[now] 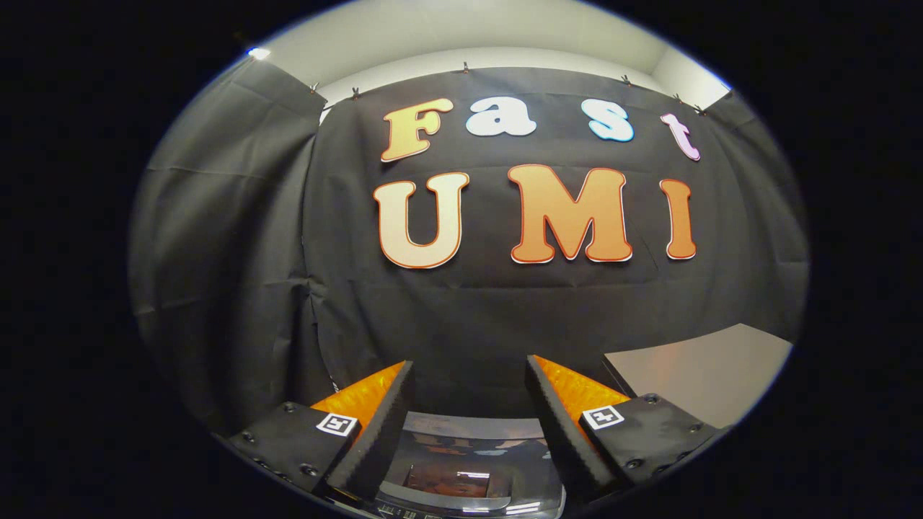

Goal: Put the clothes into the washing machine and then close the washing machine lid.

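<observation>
Gripper: the gripper [469, 375] is held level above the washing machine, its two fingers pointing toward the booth's black cloth wall [469, 310]
Tongs: spread wide, nothing between them, no pad touching anything; the gap shows bare cloth wall above and the washing machine below
Left finger: its ribbed pad [378, 425] slants inward above the washing machine's left side
Right finger: its ribbed pad [559, 425] mirrors it above the washing machine's right side
Markers: a small square black-and-white tag [337, 424] sits on the left finger mount, another [603, 417] on the right one
Washing machine: the washing machine [469, 468] lies directly beneath the fingers, seen from above between them; a glossy dark top with a pale rear edge that meets the cloth wall
Lid: the glossy panel [461, 450] reflects light and shapes; whether it is up or down I cannot tell from here
Clothes: I cannot make out any garment on or around the washing machine
Table: a pale grey flat surface [707, 375] stands just right of the washing machine, beyond the right finger, its far edge against the cloth wall
Ceiling: a white ceiling [469, 36] shows high above the washing machine, over the top of the cloth wall, which hangs from small clips [465, 68]
</observation>
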Available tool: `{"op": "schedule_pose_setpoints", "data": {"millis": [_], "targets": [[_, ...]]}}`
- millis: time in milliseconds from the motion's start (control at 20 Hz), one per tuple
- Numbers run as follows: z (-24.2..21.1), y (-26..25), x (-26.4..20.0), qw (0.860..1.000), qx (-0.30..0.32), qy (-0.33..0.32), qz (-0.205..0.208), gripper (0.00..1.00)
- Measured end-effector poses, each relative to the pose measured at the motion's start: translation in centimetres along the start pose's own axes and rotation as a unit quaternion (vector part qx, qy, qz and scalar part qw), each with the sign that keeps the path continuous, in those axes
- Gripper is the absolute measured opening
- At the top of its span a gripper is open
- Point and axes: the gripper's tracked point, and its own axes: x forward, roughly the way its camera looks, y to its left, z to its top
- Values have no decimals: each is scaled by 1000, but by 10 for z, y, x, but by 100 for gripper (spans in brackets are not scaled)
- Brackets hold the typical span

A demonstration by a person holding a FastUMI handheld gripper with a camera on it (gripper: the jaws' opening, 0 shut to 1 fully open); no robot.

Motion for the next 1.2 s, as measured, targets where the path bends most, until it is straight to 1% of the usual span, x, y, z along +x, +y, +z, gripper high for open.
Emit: {"op": "schedule_pose_setpoints", "data": {"millis": [150,300,450,850,1200], "targets": [[1,-1,-2,1000,4,-4,-2,98],[9,2,-8,1000,0,-16,4,98],[17,2,-11,1000,9,-21,7,98],[63,-12,-30,999,22,-36,11,98],[95,-26,-53,998,35,-43,5,98]]}}
